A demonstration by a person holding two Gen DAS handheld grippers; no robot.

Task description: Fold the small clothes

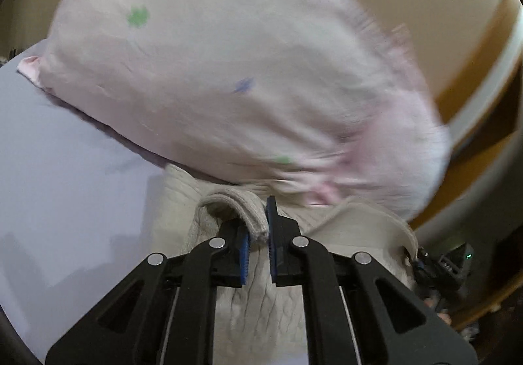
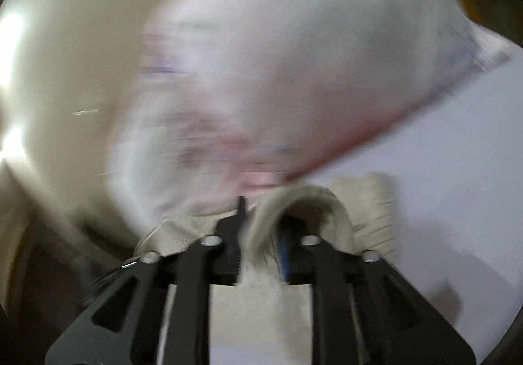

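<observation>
Beige ribbed knit fills the bottom of the left wrist view. Our left gripper is clenched on a rolled hem of this beige garment, the blue pads pinching the thick edge at 6 o'clock. Above it, from 9 o'clock across to 3 o'clock, a pale pink cloth with small green and blue marks lies partly over the garment, blurred at its right side. Both rest on a lilac surface at 8 o'clock. At 4 o'clock the other gripper's dark body shows at the garment's far edge.

In the right wrist view, heavily blurred, our right gripper grasps another arched fold of the same hem at 6 o'clock; the jaws stand slightly apart with knit between them. The pink cloth spreads from 11 o'clock to 2 o'clock.

We judge that both grippers hold the hem at two points so the garment can be lifted evenly and drawn out from under the cloth for folding.
</observation>
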